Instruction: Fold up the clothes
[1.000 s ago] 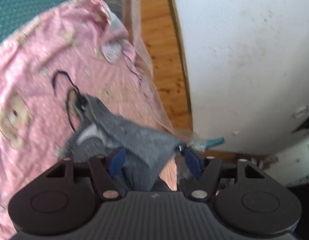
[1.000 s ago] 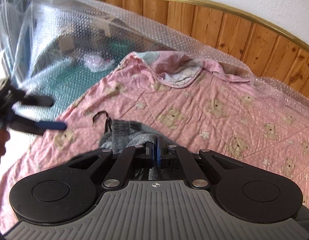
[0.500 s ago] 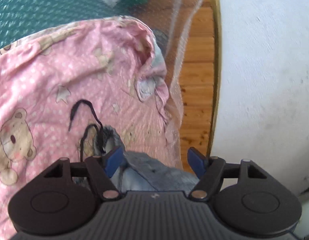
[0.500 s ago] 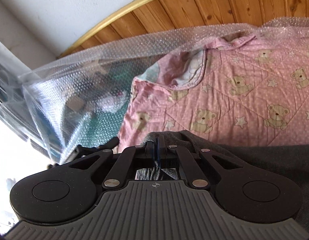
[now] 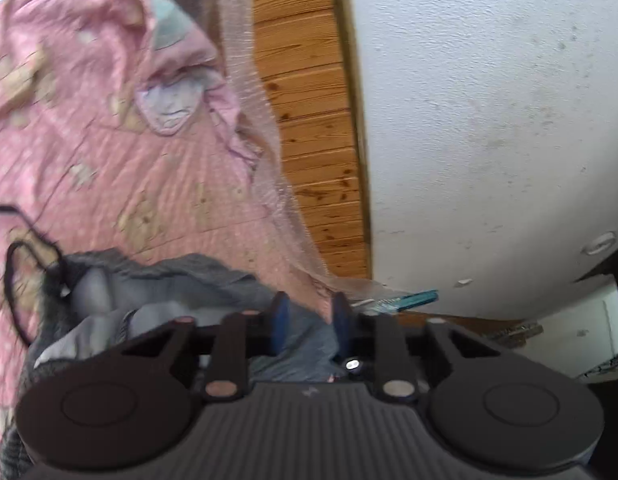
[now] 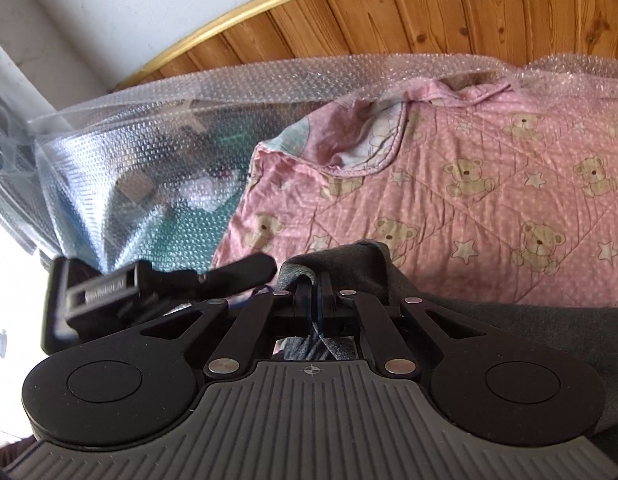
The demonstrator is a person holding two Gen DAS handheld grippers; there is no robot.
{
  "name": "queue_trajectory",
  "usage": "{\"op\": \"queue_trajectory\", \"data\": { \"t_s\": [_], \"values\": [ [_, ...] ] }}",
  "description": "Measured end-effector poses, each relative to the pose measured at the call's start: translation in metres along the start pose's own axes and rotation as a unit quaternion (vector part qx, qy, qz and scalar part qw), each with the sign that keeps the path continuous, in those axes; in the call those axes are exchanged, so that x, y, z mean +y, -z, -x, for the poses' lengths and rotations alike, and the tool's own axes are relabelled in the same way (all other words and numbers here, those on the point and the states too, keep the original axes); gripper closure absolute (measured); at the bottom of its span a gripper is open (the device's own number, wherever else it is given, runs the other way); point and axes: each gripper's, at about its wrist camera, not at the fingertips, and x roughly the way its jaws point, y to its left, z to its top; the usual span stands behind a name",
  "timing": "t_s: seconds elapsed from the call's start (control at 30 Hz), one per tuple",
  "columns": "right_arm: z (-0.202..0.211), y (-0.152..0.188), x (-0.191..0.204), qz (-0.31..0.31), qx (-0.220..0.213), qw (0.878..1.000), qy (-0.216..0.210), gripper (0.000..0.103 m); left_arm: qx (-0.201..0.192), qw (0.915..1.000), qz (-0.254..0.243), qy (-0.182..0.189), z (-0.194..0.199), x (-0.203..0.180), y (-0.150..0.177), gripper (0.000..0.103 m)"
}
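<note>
— While the right gripper [image 6: 314,280] keeps a fold of the grey garment [image 6: 489,320] between its nearly closed fingers, what has the left one done?

— A second ago the left gripper [image 5: 307,312] stood wide apart over the cloth; now its jaws are closing, with grey fabric between the blue pads [image 5: 279,312]. I can't tell that they press it yet.

— And the right jaws?

— Easing open slightly, cloth still pinched between them.

— Where's the garment?

— Near both grippers, on the pink bear quilt [image 6: 509,200], its black drawstring [image 5: 13,264] trailing left. With two edges caught, I'd judge a fold can begin.
</note>
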Motion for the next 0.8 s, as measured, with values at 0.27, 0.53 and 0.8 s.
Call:
{"op": "queue_trajectory", "data": {
  "t_s": [0.27,0.53,0.8],
  "values": [
    [0.01,0.024,-0.005,0.037,-0.046,0.997,0.044,0.065,-0.001,0.9971,-0.017,-0.074,0.016,-0.012,-0.039,0.041],
    [0.019,0.085,0.054,0.227,-0.078,0.967,0.09,0.066,0.032,0.9906,0.052,-0.122,0.037,0.044,0.031,0.023],
    [-0.008,0.095,0.025,0.284,-0.026,0.938,0.197,0.077,0.026,0.9914,0.031,-0.124,0.006,0.042,0.052,0.008]
  ]
}}
